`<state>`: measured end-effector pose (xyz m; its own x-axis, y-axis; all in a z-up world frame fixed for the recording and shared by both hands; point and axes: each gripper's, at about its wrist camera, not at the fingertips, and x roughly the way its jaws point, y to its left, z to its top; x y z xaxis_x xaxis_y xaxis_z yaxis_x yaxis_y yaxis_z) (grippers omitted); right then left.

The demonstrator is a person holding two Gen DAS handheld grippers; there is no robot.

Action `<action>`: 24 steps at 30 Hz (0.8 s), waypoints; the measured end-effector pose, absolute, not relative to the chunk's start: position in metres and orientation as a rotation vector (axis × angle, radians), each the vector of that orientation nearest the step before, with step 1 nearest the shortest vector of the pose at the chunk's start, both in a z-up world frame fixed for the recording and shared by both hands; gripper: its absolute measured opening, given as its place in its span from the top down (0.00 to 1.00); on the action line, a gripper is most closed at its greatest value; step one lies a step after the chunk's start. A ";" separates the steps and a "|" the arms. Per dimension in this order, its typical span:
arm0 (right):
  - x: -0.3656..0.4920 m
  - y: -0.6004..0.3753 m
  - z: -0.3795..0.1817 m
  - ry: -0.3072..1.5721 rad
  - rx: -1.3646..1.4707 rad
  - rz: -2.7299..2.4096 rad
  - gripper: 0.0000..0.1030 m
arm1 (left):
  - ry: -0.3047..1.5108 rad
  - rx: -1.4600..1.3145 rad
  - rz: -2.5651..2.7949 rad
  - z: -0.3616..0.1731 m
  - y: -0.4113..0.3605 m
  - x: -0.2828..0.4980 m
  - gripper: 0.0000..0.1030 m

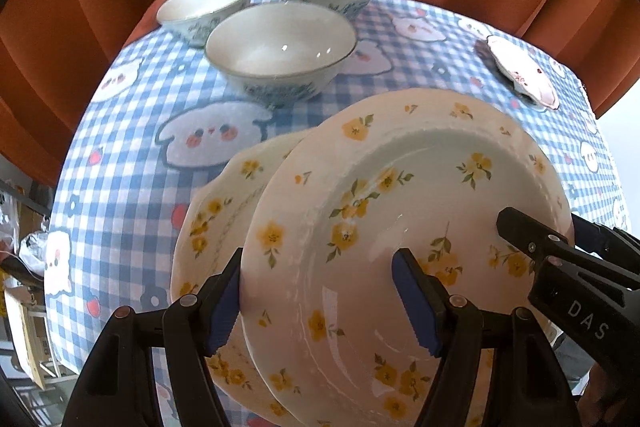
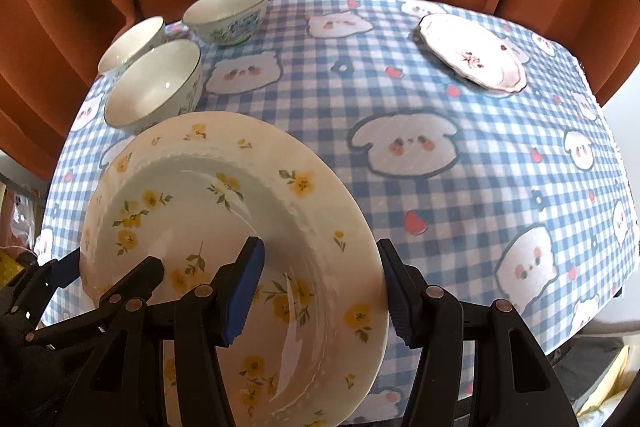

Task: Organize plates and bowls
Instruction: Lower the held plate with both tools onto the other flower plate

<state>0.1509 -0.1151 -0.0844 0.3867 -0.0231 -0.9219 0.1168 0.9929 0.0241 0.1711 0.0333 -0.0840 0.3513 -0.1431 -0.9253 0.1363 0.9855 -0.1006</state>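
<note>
Plates first: a yellow-flowered plate [image 1: 400, 227] is carried tilted above the checked surface [image 1: 132, 163], gripped on opposite rims by both tongs. On its left rim the left tongs [image 1: 316, 303] straddle the edge, one blue pad under the rim and one inside the well; they look to be pinching the plate, though how firmly the pads press is hard to judge. Just below and left of it lies a second flowered plate [image 1: 216, 211], partly covered by the lifted one; whether the two touch cannot be told. Further back on the left stand three bowls [image 1: 280, 51], close together. On the right rim the right tongs [image 2: 320, 291] straddle the plate the same way, again apparently pinching it. Far right, well apart, sits a small pink plate [image 2: 472, 55].

The step in hand looks like stacking the lifted plate onto the second one. To do it well, both tongs should move as one and keep equal pressure, so the plate neither twists nor slips. Level it before lowering, centre it over the lower plate, set it down gently, and spread the tongs only once it rests.
</note>
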 end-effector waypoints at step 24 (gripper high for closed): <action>0.166 -0.086 -0.120 1.253 0.026 -0.091 0.42 | 1.240 -0.005 -0.120 -0.119 0.048 0.179 0.28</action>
<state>0.1658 -0.0862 -0.1203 0.3094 -0.0547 -0.9494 0.0828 0.9961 -0.0304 0.1786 0.0478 -0.1189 0.3189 -0.0941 -0.9431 0.0881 0.9937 -0.0693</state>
